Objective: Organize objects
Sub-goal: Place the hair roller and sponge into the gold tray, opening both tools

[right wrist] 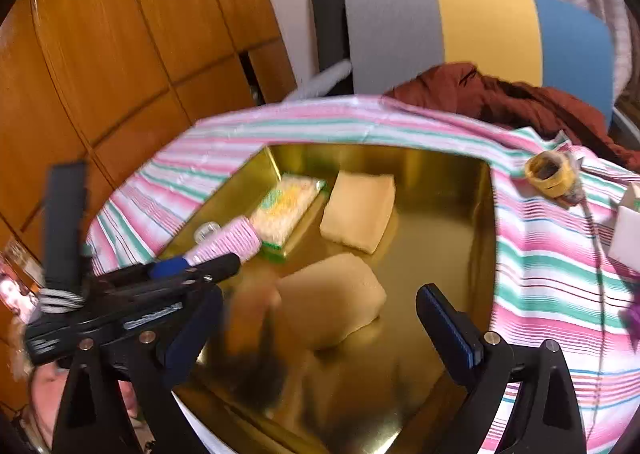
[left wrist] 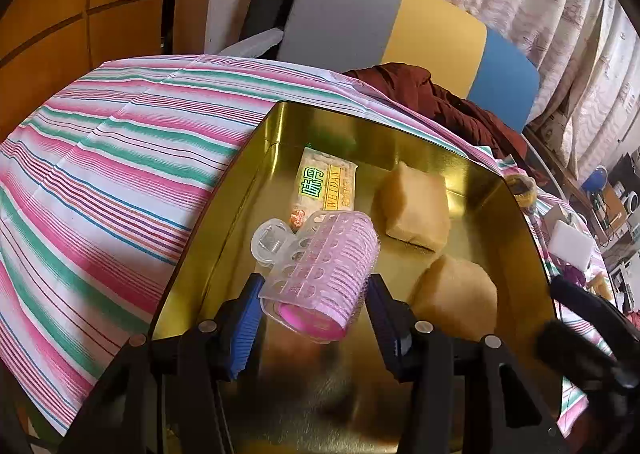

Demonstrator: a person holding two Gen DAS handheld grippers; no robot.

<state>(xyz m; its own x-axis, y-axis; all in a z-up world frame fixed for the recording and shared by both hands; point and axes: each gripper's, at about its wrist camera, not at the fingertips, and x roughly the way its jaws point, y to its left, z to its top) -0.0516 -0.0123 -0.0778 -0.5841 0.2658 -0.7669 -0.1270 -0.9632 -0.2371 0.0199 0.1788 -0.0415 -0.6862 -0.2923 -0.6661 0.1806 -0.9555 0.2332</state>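
A gold tin tray [left wrist: 280, 125] [right wrist: 440, 173] sits on the striped cloth. It holds a yellow snack packet [left wrist: 324, 185] [right wrist: 288, 205] and two tan sponge blocks, one farther [left wrist: 416, 209] [right wrist: 360, 209] and one nearer [left wrist: 456, 294] [right wrist: 332, 298]. My left gripper [left wrist: 314, 286] [right wrist: 200, 270] hangs over the tray's near left part, shut on a pink hair roller [left wrist: 328, 266] [right wrist: 236, 242] that has a clear clip on it. My right gripper [right wrist: 320, 294] stands wide open over the tray. The nearer sponge block lies below between its fingers, untouched.
The pink, green and white striped tablecloth [left wrist: 100, 173] [right wrist: 560, 274] covers the table. A yellow tape roll [right wrist: 550, 173] [left wrist: 522, 185] and a white box [left wrist: 570, 246] lie right of the tray. Behind stand a grey, yellow and blue chair back [right wrist: 480, 21], a maroon cloth [right wrist: 500, 93] and wooden cabinets [right wrist: 120, 53].
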